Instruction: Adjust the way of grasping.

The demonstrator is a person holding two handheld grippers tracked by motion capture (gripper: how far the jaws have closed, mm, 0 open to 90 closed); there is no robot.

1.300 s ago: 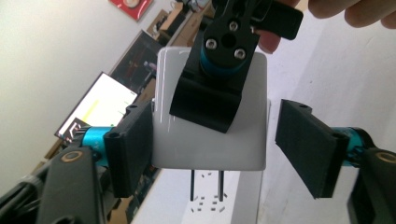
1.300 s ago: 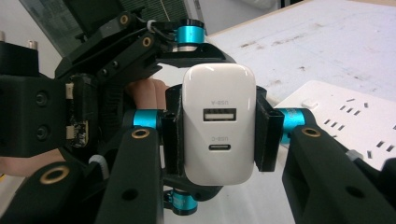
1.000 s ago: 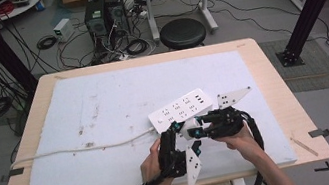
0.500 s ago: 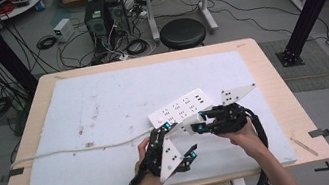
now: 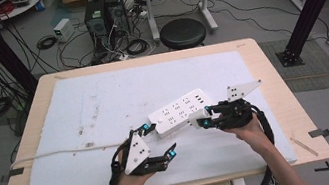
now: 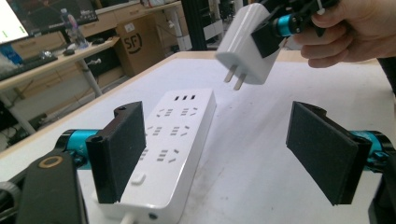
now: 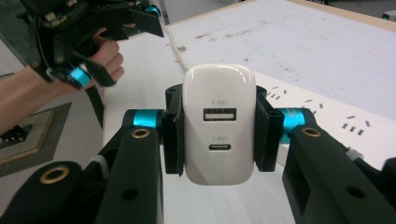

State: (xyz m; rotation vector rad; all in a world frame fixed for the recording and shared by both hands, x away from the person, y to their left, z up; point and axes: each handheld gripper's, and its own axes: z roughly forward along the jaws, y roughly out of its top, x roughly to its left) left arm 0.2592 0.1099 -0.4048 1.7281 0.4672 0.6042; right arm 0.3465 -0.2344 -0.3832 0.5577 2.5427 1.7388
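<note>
A white power strip [image 5: 178, 112] lies on the white mat, with its cable [image 5: 61, 153] running off to the left. My right gripper [image 5: 203, 117] is shut on a white USB charger [image 5: 198, 116] and holds it just above the strip's near right end. In the right gripper view the charger [image 7: 218, 123] sits clamped between both pads, ports facing the camera. In the left gripper view the charger [image 6: 245, 44] hangs over the strip [image 6: 173, 149] with its prongs pointing down. My left gripper [image 5: 159, 139] is open and holds nothing, near the strip's left end; one pad [image 6: 119, 149] stands beside the strip.
The white mat [image 5: 102, 98] covers most of the wooden table [image 5: 270, 69]. A black stool [image 5: 183, 32] and computer cases [image 5: 102, 19] with cables stand on the floor beyond the far edge. Black frame posts [image 5: 312, 2] rise at the right.
My left gripper has moved left along the near side of the strip, its jaws still open. The right gripper has kept the charger in about the same place.
</note>
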